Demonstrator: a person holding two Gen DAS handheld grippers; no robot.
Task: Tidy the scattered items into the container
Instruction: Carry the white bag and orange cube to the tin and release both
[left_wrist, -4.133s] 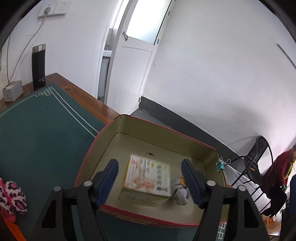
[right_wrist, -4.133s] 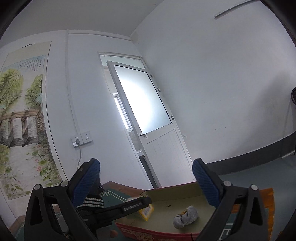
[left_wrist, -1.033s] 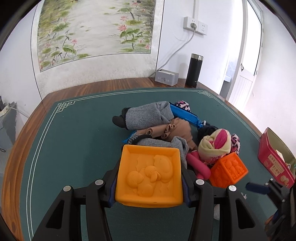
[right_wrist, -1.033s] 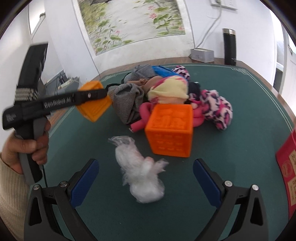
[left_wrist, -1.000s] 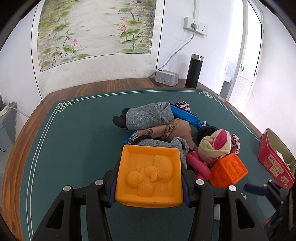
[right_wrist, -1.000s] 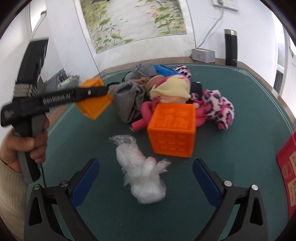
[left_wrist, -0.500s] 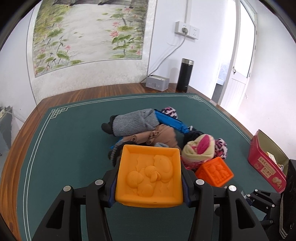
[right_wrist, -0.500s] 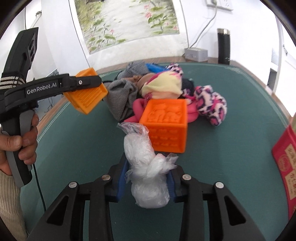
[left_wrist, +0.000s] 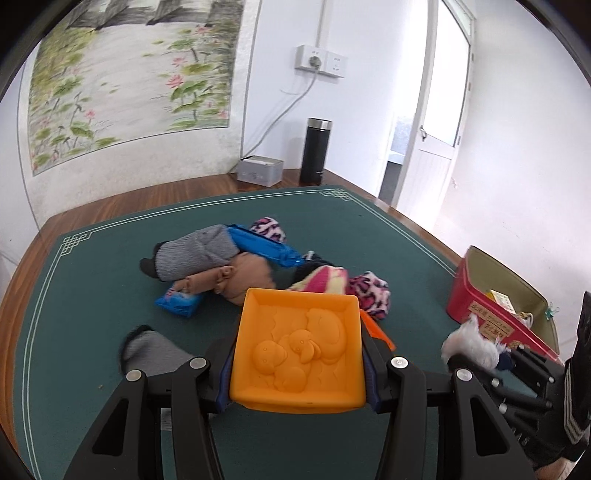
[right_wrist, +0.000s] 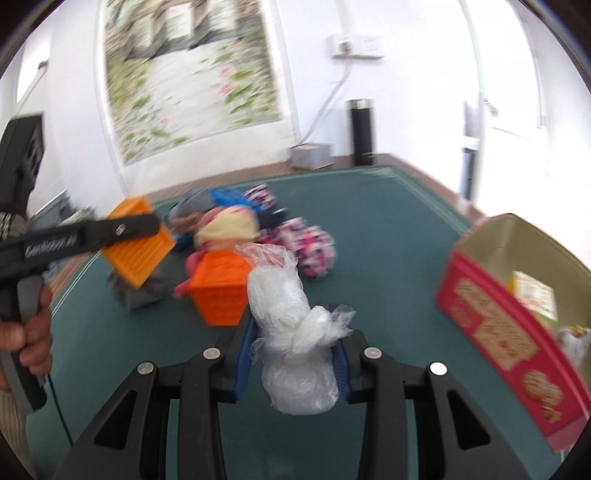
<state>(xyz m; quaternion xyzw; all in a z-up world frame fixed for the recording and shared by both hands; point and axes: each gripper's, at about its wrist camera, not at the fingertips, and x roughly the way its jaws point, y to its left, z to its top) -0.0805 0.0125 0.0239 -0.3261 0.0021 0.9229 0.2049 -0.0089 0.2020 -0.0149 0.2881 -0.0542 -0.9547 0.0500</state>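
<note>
Plastic first: my right gripper is clamped on a crumpled clear plastic bag, pads pressing its lower half while the knotted top sticks up loose. I judge it very light, soft and slippery, so it could squirm out if I ease off; holding low on the dense wad seems right.

My left gripper holds an orange embossed toy block by two opposite side walls, at a middling width. It looks like hollow, slightly yielding rubber or plastic, light and easy to grip squarely.

Both loads are clear of the green mat. The red box stands open at the right, with a carton already inside. A second orange cube, pink leopard slippers, grey socks and a blue packet lie heaped mid-mat, well apart from the box.
</note>
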